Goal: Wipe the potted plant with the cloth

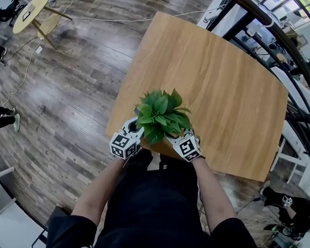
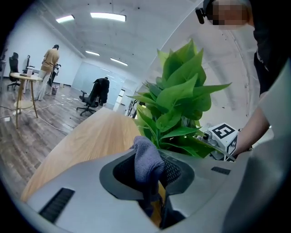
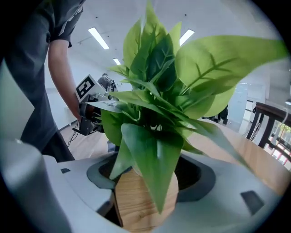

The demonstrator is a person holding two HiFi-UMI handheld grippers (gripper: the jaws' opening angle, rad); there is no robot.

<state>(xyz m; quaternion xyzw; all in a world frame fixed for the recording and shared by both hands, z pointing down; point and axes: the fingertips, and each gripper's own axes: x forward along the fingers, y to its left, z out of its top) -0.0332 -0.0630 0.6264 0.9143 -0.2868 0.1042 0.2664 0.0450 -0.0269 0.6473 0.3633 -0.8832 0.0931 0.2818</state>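
The potted plant (image 1: 161,116) sits at the near edge of the wooden desk (image 1: 220,80), close in front of the person and between the two tools. In the head view its leaves hide the base, so it cannot be told whether it rests on the desk or is lifted just off it.

The right claw (image 1: 178,139) is closed around the light wooden pot (image 3: 145,200). In the right gripper view the pot fills the gap between the jaws, and the green leaves rise straight above it.

The left claw (image 1: 136,131) is just beside the plant on its left. It pinches a grey-blue cloth (image 2: 146,159), whose bunched end sticks up from between the jaws. In the left gripper view the cloth lies against the lowest leaves, though actual contact is hard to judge.

Beyond the desk's far left side is dark wood-plank floor (image 1: 64,100).
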